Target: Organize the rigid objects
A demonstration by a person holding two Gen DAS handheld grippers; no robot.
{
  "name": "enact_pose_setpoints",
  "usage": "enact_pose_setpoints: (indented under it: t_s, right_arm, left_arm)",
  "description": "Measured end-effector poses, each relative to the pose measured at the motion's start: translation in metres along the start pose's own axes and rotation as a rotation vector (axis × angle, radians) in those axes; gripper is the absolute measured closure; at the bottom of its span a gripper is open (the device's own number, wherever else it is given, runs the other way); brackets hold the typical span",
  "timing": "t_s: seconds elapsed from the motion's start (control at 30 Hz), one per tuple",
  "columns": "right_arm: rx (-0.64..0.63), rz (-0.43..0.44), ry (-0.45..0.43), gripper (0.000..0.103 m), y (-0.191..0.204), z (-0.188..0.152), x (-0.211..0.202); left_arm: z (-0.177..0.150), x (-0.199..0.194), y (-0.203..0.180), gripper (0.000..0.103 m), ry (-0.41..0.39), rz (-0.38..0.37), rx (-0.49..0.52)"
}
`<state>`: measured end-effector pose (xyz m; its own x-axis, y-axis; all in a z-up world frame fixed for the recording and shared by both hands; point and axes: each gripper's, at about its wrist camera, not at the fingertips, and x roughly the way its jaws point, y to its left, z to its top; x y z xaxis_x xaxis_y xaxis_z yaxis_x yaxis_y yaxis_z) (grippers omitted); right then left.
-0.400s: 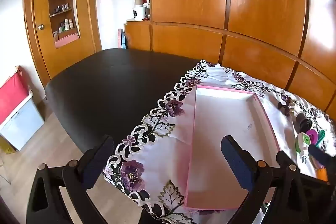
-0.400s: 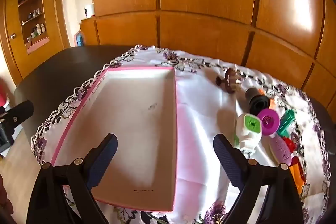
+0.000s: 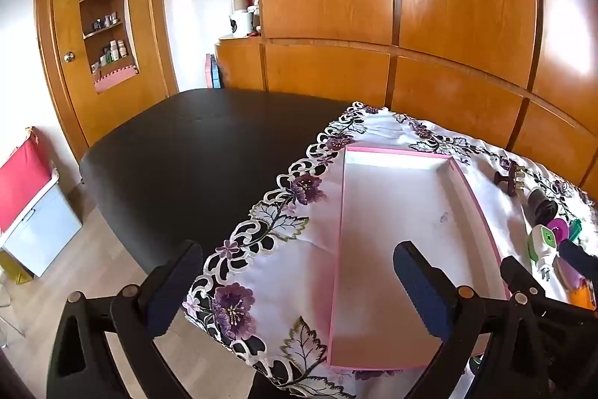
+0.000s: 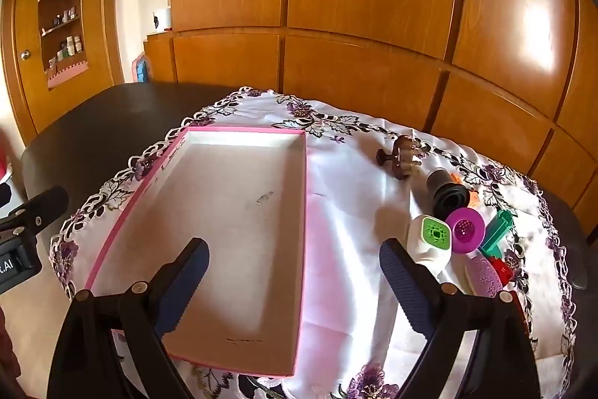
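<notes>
While the pink box (image 4: 231, 234) lies empty at left | nothing is sorted yet | small objects (image 4: 459, 223) are clustered right of it | left gripper (image 3: 299, 283) and right gripper (image 4: 295, 272) are held wide, empty.

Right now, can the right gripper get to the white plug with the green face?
Probably yes. The right gripper is open and holds nothing, and the white plug lies on the tablecloth just past its right finger, with nothing on top of it. The purple cup sits close beside it.
</notes>
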<state>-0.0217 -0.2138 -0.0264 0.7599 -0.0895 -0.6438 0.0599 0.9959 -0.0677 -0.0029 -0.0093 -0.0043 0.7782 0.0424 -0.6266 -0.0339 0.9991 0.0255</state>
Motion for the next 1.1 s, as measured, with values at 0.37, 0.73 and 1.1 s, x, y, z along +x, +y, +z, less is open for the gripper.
enact_pose_setpoints:
  t_s: [0.37, 0.73, 1.1]
  right_arm:
    - [0.008, 0.003, -0.015, 0.009, -0.005, 0.002, -0.008]
    - [-0.004, 0.002, -0.035, 0.009, -0.006, 0.004, -0.016]
    - [0.001, -0.009, -0.034, 0.009, -0.018, 0.006, -0.013]
  left_arm:
    - [-0.001, -0.007, -0.005, 0.000, -0.010, -0.008, 0.014]
    - [0.001, -0.021, -0.009, 0.000, -0.040, -0.020, 0.039]
    - [-0.002, -0.015, -0.021, 0.000, -0.014, -0.039, 0.070]
